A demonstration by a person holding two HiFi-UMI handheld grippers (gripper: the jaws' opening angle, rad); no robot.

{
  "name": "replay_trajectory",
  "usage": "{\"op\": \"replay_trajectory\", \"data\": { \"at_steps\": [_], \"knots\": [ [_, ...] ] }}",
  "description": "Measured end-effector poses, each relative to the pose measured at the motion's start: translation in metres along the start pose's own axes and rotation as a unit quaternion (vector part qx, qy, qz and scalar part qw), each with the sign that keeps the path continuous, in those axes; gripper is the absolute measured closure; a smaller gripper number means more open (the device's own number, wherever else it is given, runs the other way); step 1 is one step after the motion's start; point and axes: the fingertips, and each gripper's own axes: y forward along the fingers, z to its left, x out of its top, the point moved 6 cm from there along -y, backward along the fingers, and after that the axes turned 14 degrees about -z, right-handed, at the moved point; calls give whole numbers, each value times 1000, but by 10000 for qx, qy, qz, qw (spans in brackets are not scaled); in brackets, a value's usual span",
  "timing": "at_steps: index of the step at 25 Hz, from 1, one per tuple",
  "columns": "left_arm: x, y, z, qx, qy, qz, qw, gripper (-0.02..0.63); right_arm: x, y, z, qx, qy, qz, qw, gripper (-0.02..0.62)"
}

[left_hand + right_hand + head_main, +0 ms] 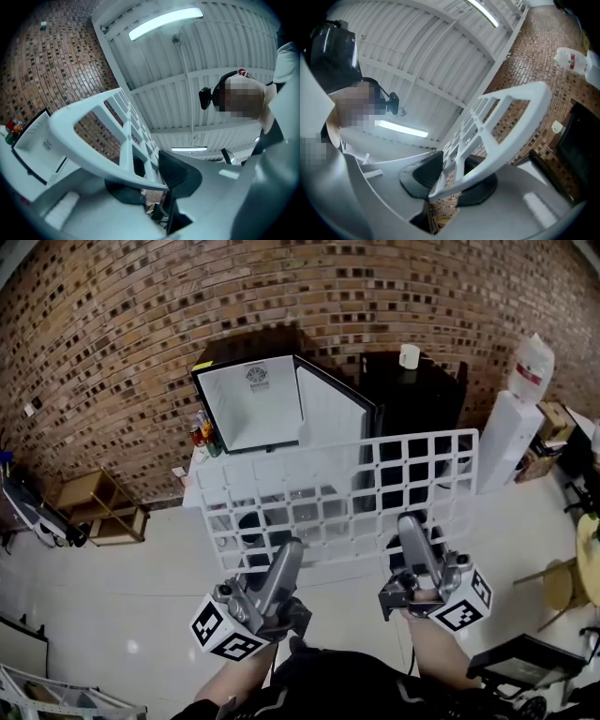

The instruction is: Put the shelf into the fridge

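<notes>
The white grid shelf [337, 493] hangs in the air in front of me, tilted up toward the far side. My left gripper [287, 552] is shut on its near edge at the left. My right gripper [410, 524] is shut on the same edge at the right. In the left gripper view the shelf's rim [93, 140] runs between the dark pads [176, 173]. In the right gripper view the shelf [506, 122] is likewise pinched between the pads [424, 173]. Beyond the shelf the small fridge [248, 404] stands open against the brick wall, white inside, with its door [328, 413] swung out to the right.
A black cabinet [417, 395] with a white cup [409, 356] on top stands right of the fridge. A water dispenser [511, 437] is further right. Bottles [202, 434] sit left of the fridge. A low wooden rack [94, 507] is at the left, a chair [562, 582] at the right.
</notes>
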Motion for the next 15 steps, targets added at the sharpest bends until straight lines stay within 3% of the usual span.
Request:
{"op": "replay_trajectory", "data": {
  "at_steps": [15],
  "knots": [
    [67, -31, 129, 274, 89, -85, 9995, 526, -133, 79, -25, 86, 206, 260, 9994, 500]
  ]
}}
